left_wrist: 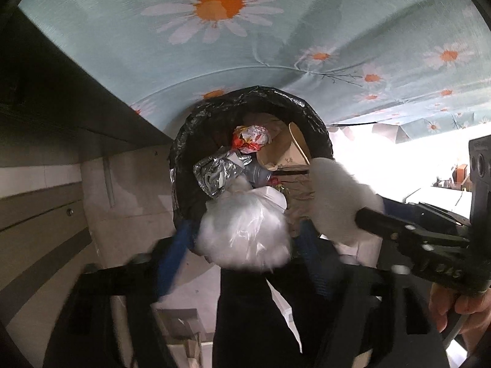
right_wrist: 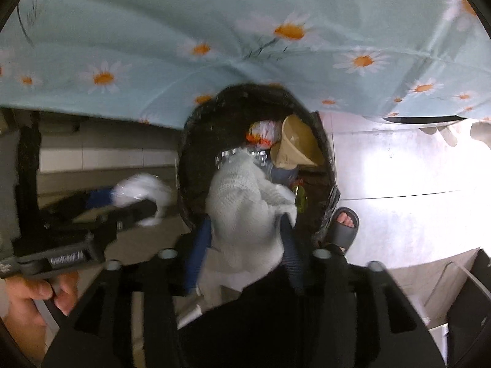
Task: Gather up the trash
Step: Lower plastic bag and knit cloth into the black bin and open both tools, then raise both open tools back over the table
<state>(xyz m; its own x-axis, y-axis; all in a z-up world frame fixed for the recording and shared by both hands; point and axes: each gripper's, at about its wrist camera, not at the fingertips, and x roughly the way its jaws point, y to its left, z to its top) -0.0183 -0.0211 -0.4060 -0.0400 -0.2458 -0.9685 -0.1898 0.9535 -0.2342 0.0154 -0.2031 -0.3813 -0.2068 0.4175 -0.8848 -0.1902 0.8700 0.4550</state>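
Nearest, a grey slipper [right_wrist: 343, 228] on a foot stands just beside the black-lined trash bin [left_wrist: 196, 141], which sits below a daisy-print cloth [left_wrist: 245, 46] and already contains a paper cone [left_wrist: 294, 147] and foil wrappers [left_wrist: 214, 174]. Over its near rim, the left hand-held gripper [left_wrist: 245, 245] has its blue fingers spread wide around a crumpled clear plastic wad [left_wrist: 245, 233]. The right hand-held gripper [right_wrist: 245, 239], about half open, has a white paper towel [right_wrist: 242, 208] bunched between its fingers.

Both grippers point steeply down, side by side. Left gripper [left_wrist: 242, 239]: blue fingers [left_wrist: 176, 254] spread wide, white wad loose between them. Right gripper [right_wrist: 245, 230]: fingers [right_wrist: 290, 245] flank a pale crumpled wad. Bare hand [right_wrist: 27, 294] grips the left handle.
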